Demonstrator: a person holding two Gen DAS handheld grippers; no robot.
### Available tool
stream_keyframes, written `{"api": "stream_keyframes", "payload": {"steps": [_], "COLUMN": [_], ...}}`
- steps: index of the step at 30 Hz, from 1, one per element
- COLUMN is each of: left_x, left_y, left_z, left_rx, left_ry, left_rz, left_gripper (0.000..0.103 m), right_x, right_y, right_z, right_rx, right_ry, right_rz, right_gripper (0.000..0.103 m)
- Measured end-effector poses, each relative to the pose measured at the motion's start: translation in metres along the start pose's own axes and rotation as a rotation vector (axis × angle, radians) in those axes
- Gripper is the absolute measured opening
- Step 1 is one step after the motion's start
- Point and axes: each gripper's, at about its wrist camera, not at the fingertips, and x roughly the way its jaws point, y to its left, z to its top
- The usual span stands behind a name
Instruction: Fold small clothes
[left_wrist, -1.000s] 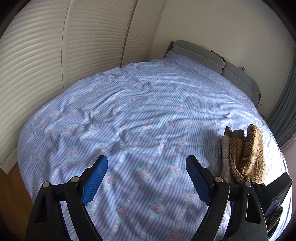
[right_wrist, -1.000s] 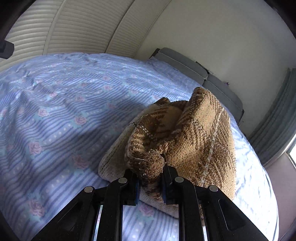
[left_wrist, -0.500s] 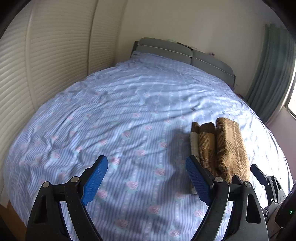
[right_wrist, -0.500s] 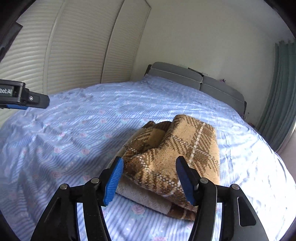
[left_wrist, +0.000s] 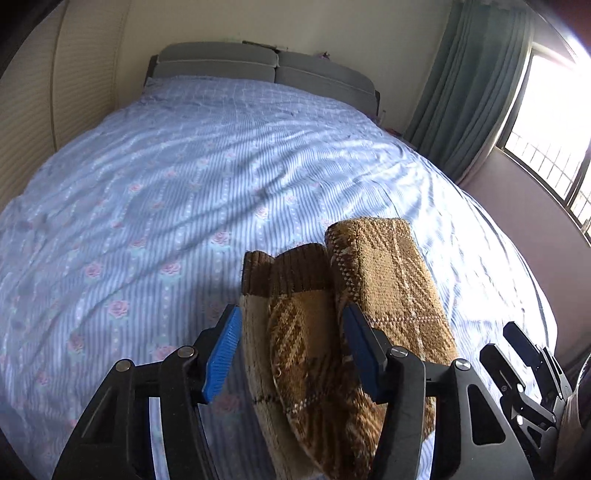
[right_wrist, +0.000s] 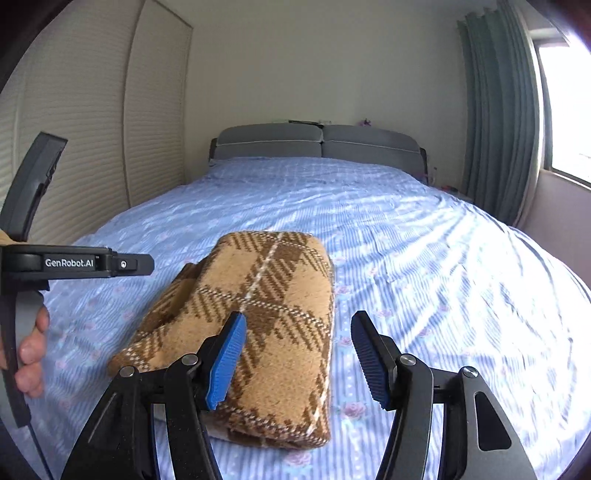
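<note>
brown plaid knit garment (right_wrist: 258, 332) lay folded into a thick bundle on the blue striped floral bedsheet (left_wrist: 184, 184), near the foot end of the bed, well apart from the grey headboard (right_wrist: 321, 144). ribbed cuffs (left_wrist: 291, 273) stuck out of the stack in the left wrist view, so probably a small sweater; exact type hard to tell.

left gripper (left_wrist: 291, 350) straddled the cuff side of the bundle and its jaws were closing, knit between the blue pads (left_wrist: 221, 350); left pad looked just beside the cloth, right pad right at the fold line, couldn't tell if they pressed yet. right gripper (right_wrist: 299, 354) stood spread, nothing pinched, left pad over the bundle's top, right pad over bare sheet. a hand (right_wrist: 31, 350) showed at the left edge of the right wrist view, on the other tool.

handling judgement: soft, bulky, light, not fragile. fuzzy knit should grip well, not slippery, but layers would slump and spring apart if lifted by one layer only. best hold seemed across the full thickness at a folded edge or the cuff side, biting all layers together. loose loops could snag on pad ridges.
</note>
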Motion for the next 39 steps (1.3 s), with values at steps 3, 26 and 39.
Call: {"api": "stream_keyframes", "payload": {"steps": [3, 26, 39], "left_x": [0.025, 0.048, 0.032], "left_y": [0.006, 0.023, 0.003], "left_z": [0.006, 0.005, 0.023], "left_rx": [-0.032, -0.138, -0.015], "left_ry": [0.058, 0.124, 0.074], "left_rz": [-0.041, -0.09, -0.095], "left_gripper": [0.051, 0.017, 0.024], "right_x": [0.009, 0.028, 0.022], "right_y": [-0.014, -0.05, -0.051], "right_z": [0.004, -0.007, -0.011], "right_rx": [0.048, 0.166, 0.181], "right_ry": [0.004, 0.035, 0.04], "right_rz": [-0.004, -0.015, -0.011], "right_gripper": [0.059, 0.06, 0.06]}}
